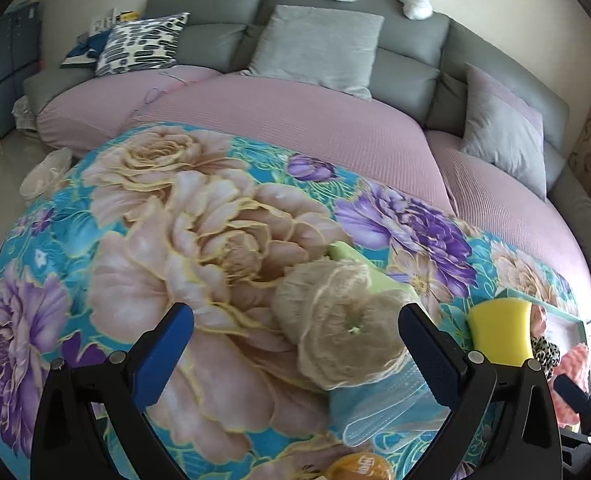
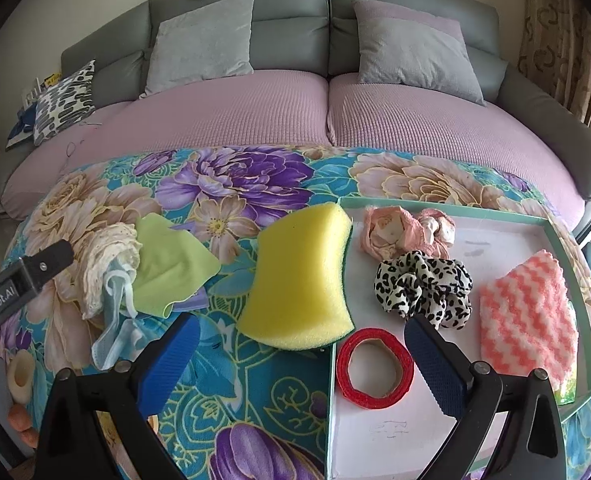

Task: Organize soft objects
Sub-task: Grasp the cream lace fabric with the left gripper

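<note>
Right wrist view puts the grey sofa [image 2: 287, 12] far ahead of the claw, lilac seat covers below it, then the floral cloth [image 2: 231, 400] under everything. Just right of the right gripper [image 2: 299, 364], whose jaws stand released and empty, sits the tray [image 2: 435, 210] with scrunchies, a pink cloth and red tape ring [image 2: 374, 368]. Straight ahead, the yellow sponge [image 2: 299, 276] leans on the tray's edge (half in, half out). I'd close across its narrow waist and lift it fully over the rim. The left gripper [image 1: 295, 360], also spread wide, hovers over the lace doily [image 1: 335, 320], which lies on the green cloth [image 2: 171, 268]
</note>
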{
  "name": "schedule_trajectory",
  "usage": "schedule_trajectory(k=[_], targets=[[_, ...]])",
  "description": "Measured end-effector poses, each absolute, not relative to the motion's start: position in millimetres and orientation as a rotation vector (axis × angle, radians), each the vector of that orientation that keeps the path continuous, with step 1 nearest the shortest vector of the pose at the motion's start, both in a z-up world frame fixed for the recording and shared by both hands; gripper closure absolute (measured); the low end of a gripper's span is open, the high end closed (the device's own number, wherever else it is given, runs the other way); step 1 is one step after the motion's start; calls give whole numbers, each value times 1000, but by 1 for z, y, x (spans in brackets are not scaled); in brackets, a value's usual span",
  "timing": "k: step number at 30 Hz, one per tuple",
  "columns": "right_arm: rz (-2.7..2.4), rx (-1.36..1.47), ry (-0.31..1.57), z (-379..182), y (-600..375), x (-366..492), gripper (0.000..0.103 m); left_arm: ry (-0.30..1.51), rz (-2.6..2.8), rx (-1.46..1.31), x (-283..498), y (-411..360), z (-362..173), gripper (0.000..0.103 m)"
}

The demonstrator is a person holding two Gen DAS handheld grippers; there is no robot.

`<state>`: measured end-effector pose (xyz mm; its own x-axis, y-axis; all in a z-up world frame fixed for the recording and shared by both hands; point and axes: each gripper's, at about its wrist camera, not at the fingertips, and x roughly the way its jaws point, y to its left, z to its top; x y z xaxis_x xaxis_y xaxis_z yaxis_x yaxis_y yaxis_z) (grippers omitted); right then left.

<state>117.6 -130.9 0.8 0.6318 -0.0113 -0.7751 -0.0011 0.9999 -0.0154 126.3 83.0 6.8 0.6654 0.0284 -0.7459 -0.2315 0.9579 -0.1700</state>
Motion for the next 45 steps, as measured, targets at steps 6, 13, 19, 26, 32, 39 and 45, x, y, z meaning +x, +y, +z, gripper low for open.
schedule_trajectory(k=[6, 13, 19, 26, 32, 39, 45], targets=[[-15, -33, 871, 5, -131, 129, 0, 858, 157, -273, 141, 82, -5, 1], [-18, -20, 883, 0, -136, 137, 0, 871, 147, -315, 152, 88, -15, 26], [-20, -13, 894, -4, -138, 140, 0, 915, 140, -271, 158, 82, -27, 32], [-13, -16, 916, -9, -139, 142, 0, 944, 117, -263, 160, 77, -36, 52], [-8, -43, 929, -15, -136, 143, 0, 953, 96, -278, 161, 76, -41, 80], [-25, -130, 937, -22, -124, 145, 0, 936, 91, -282, 156, 80, -34, 91], [-36, -178, 938, -26, -118, 146, 0, 903, 103, -293, 148, 89, -23, 94]])
